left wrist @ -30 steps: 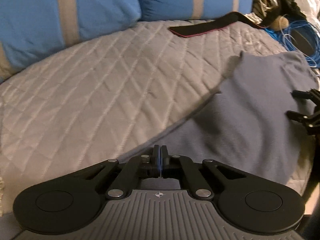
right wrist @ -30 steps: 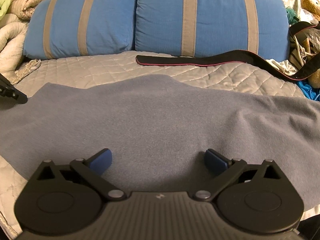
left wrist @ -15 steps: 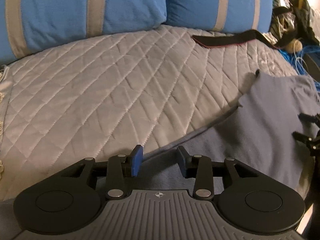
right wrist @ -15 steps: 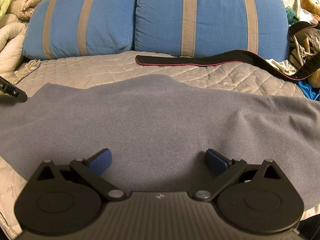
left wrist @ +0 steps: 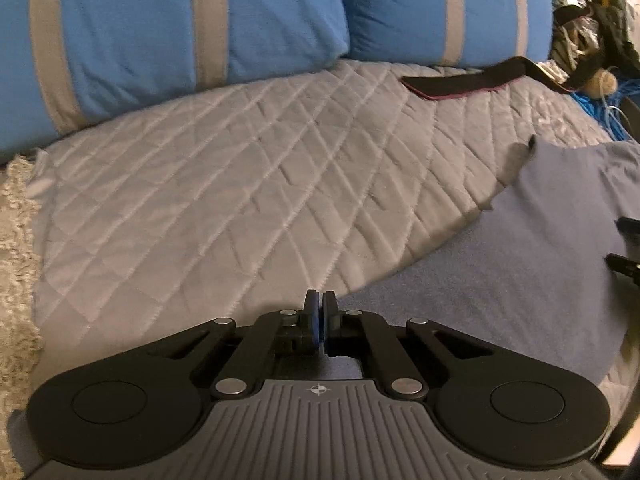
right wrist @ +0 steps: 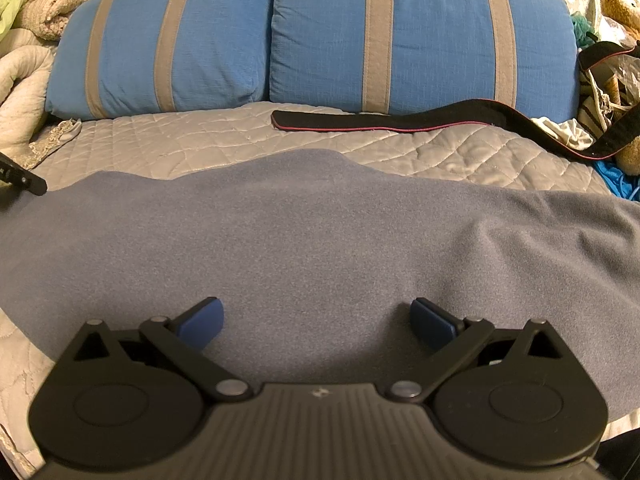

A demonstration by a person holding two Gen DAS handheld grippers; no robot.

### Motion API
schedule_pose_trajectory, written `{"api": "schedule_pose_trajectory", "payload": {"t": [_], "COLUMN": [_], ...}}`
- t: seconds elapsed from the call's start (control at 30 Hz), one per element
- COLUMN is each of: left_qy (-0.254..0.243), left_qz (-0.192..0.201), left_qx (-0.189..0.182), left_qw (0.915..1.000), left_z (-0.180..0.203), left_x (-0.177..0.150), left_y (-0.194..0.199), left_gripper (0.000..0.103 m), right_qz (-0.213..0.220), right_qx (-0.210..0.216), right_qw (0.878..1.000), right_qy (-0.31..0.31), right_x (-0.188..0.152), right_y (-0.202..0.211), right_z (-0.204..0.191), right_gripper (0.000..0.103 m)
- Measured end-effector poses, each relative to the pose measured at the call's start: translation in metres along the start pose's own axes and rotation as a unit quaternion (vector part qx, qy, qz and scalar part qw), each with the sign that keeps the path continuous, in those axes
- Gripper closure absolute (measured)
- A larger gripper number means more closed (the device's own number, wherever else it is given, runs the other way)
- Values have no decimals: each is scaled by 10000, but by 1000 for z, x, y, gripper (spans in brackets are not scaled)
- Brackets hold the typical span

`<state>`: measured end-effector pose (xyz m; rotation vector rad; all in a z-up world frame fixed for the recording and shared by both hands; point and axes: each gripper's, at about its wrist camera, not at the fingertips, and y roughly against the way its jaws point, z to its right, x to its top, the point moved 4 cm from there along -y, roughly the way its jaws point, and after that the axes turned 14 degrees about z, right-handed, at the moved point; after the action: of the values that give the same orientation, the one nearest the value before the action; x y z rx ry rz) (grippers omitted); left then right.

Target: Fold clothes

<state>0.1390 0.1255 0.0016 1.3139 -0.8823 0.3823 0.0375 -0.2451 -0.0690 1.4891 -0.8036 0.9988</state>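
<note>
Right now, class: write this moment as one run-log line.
left gripper: shut at grey garment edge, grip unclear | right gripper: open over garment | fold: not begun

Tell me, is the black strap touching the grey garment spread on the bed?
Apart. The right wrist view shows a band of bare quilt between the black strap and the grey garment.

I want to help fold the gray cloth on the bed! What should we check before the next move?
1. Gray cloth lies spread on the quilt: ok.
2. Left gripper has pinched the cloth's edge: cannot tell; jaws are shut at the edge.
3. Right gripper is open over the cloth: ok.
4. Black strap is off the cloth: ok.
5. Pillows leave folding room: ok.
</note>
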Motion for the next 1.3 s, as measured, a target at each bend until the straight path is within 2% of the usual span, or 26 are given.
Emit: {"api": "schedule_pose_trajectory", "payload": {"t": [0.1,0.17,0.2,0.23,0.3,0.33,0.37,0.57,0.7,0.77,0.9,1.0,1.1,1.23,1.3], "left_qy": [-111,-299,-249,-68,325,505,651,1382,2009,2444,3355,4062,4762,5434,5688], "left_qz": [96,85,-14,-8,91,179,285,481,603,698,975,1168,1309,1424,1655], "left_qx": [203,746,849,818,788,876,971,1251,1322,1367,1417,1428,1342,1123,948], "left_qw": [9997,9967,9961,9966,9963,9947,9927,9813,9688,9575,9262,8950,8591,8197,8001], "left_z": [1,-2,-8,-15,-29,-36,-42,-79,-98,-107,-125,-140,-152,-165,-171], "left_x": [2,6,8,11,17,19,22,11,-12,-29,-70,-98,-125,-152,-161], "left_y": [1,1,1,6,20,30,41,102,128,139,158,167,167,156,153], "left_gripper": [100,98,97,95,82,70,63,49,47,47,47,47,47,47,47], "right_qz": [-2,-5,-8,-9,-13,-14,-15,-23,-18,-12,2,13,20,33,38], "right_qx": [0,1,5,9,11,11,12,12,2,-4,-15,-29,-42,-56,-58], "right_qw": [10000,10000,10000,10000,10000,10000,10000,10000,10000,10000,10000,10000,9999,9999,9999], "right_qy": [-1,-3,-4,-7,-5,-4,-4,0,16,30,58,86,103,123,132], "right_x": [0,0,0,0,1,1,1,1,1,1,2,2,2,1,1], "right_y": [0,0,0,0,0,0,0,0,1,2,3,4,4,4,4], "right_z": [0,0,0,0,0,0,0,0,0,-1,-1,-2,-2,-3,-3], "right_gripper": [1,1,1,1,1,1,1,1,1,1,1,0,0,0,0]}}
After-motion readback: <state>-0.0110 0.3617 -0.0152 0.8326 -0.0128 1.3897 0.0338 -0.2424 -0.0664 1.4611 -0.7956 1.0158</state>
